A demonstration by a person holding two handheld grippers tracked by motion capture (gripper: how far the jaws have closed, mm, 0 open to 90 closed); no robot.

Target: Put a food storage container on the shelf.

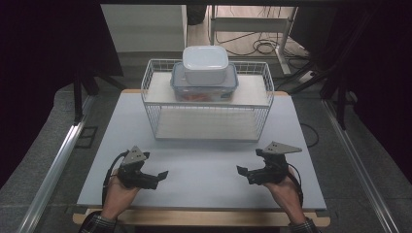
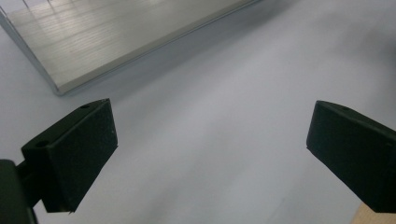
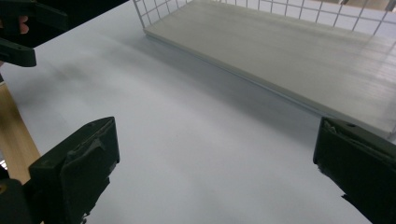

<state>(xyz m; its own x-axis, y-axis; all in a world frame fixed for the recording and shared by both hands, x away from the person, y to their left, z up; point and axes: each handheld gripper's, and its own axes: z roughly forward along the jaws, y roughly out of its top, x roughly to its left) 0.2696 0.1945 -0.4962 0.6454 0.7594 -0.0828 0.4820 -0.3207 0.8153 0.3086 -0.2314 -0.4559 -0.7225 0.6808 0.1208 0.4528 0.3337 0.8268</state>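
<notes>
Nearest the high camera, two plaid-cuffed forearms come in over the wooden front edge of the table (image 1: 204,217), each hand wrapped around a black two-jaw gripper. The left gripper (image 1: 163,174) rests low over the pale grey tabletop at the near left, jaws spread wide with nothing between them; the left gripper view confirms bare surface between its pads (image 2: 79,154). The right gripper (image 1: 241,170) sits at the near right, also spread and holding nothing, its pads (image 3: 84,168) well apart over the tabletop. Both point inward toward each other. Well beyond them, at the table's far middle, stands a white wire shelf rack (image 1: 206,109) with two pale boards. On its upper board sits a clear blue-rimmed food container (image 1: 204,90), and stacked on that lid is a smaller white lidded container (image 1: 205,64).
</notes>
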